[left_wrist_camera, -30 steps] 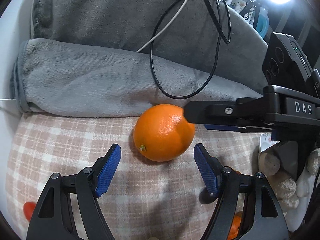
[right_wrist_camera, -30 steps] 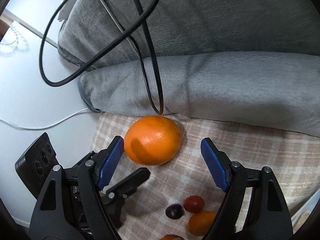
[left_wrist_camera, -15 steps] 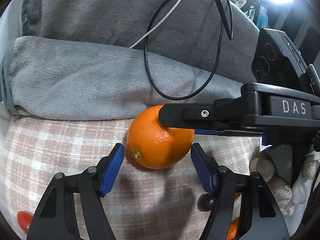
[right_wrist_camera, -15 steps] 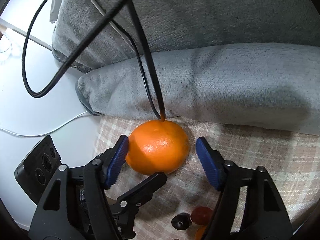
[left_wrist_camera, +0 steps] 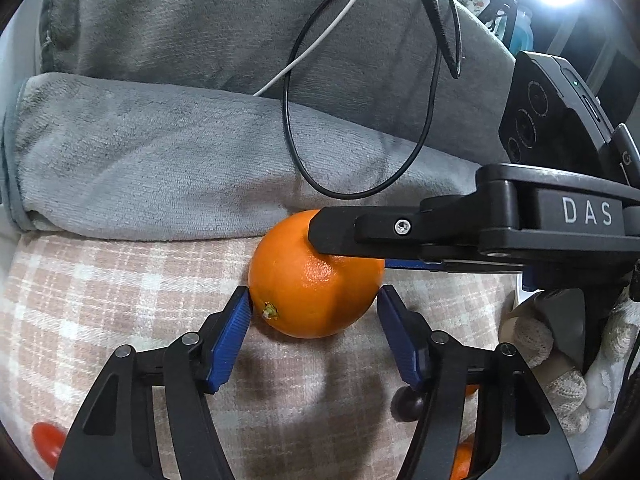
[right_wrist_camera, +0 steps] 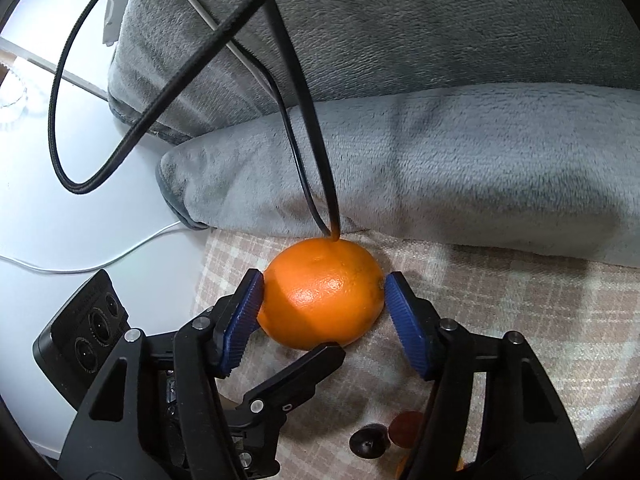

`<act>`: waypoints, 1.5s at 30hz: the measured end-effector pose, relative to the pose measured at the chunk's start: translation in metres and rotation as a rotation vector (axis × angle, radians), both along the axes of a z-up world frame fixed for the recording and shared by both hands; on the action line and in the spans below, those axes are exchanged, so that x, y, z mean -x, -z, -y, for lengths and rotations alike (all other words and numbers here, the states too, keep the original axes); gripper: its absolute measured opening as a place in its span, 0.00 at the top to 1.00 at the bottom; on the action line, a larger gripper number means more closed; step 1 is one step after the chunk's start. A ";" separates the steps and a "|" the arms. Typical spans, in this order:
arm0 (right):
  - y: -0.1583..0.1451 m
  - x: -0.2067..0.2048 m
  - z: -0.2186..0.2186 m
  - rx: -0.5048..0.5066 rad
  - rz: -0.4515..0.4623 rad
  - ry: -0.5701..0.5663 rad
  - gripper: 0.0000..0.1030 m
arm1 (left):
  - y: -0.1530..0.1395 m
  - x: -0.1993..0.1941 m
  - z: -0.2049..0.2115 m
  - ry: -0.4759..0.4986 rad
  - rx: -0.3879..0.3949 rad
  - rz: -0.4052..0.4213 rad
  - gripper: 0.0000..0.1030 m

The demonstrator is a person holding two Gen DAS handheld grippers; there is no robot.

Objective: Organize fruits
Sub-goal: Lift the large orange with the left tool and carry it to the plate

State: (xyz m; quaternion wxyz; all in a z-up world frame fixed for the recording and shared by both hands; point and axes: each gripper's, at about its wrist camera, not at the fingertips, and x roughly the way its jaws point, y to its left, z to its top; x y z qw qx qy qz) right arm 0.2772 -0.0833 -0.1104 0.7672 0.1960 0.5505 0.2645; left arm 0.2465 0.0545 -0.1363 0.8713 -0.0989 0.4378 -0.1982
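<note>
Two tongs are now around one orange (left_wrist_camera: pixel 316 276). A second ago both of my tongs were wide and back from it. Now both have moved in and closed up a lot.

My left tongs (left_wrist_camera: pixel 314 312) have one blue pad (left_wrist_camera: pixel 232 332) touching the orange by its stem. The other pad sits just beside the fruit, maybe touching, I cannot tell. So they are nearly pinching it, not squeezing yet.

My right tongs (right_wrist_camera: pixel 324 304) come from the other way. One pad (right_wrist_camera: pixel 244 316) presses on the orange and the other looks to be right at its skin. I think they are just starting to hold it.

The orange sits on the checked cloth (left_wrist_camera: pixel 120 280), right up against the grey blanket (left_wrist_camera: pixel 140 168). It has not lifted off the cloth. A black cable (right_wrist_camera: pixel 316 160) hangs down and seems to touch the top of it.

I think this is the grab step. Next I need to squeeze softly and lift. Round fruit can roll, and two tongs on one orange may bump each other.

Small fruits (right_wrist_camera: pixel 384 436) lie near my right tongs, and a red one (left_wrist_camera: pixel 48 440) lies by my left
</note>
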 end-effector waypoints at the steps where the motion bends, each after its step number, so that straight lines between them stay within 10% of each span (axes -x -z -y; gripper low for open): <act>1: -0.001 0.001 0.001 0.000 -0.002 0.002 0.36 | 0.000 0.001 0.001 0.000 0.000 0.000 0.38; 45: -0.065 0.112 0.106 -0.017 0.096 0.100 0.36 | -0.063 0.103 0.095 0.112 -0.019 0.121 0.38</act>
